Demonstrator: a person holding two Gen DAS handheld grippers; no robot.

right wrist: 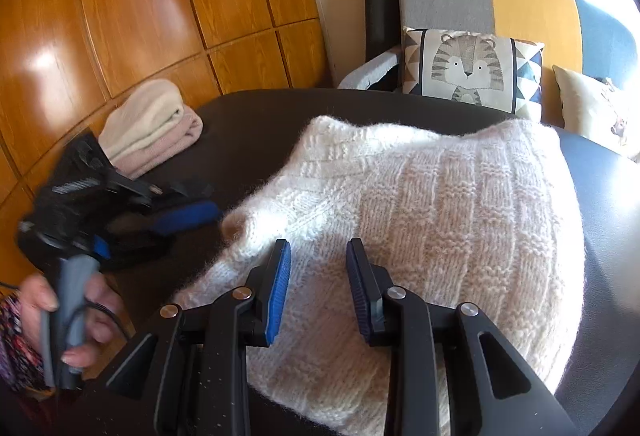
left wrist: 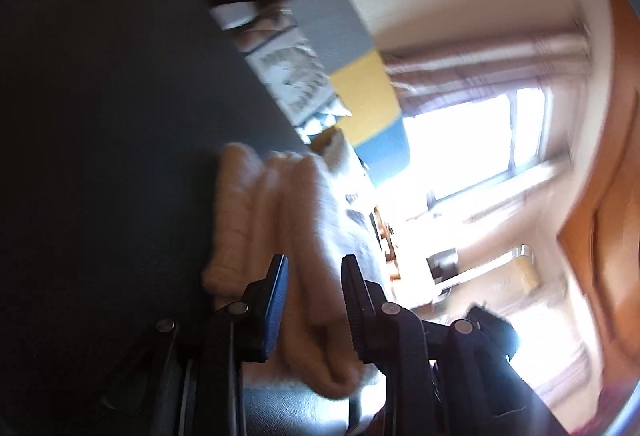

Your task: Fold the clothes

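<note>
While the dark tabletop (right wrist: 248,116) carries the white knitted sweater (right wrist: 420,204), we should square its edges before folding; right tool (right wrist: 318,286) hovers part-open over it, empty; left tool (left wrist: 314,300) part-open, gripping nothing.

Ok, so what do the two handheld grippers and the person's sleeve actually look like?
Both grippers are black plastic with silver rivets at the joints and ribbed blue pads on the fingers. The left gripper has a grey handle with a thin black cable trailing from it, held in the left hand. The sleeve is dark with a small multicoloured pattern.
</note>
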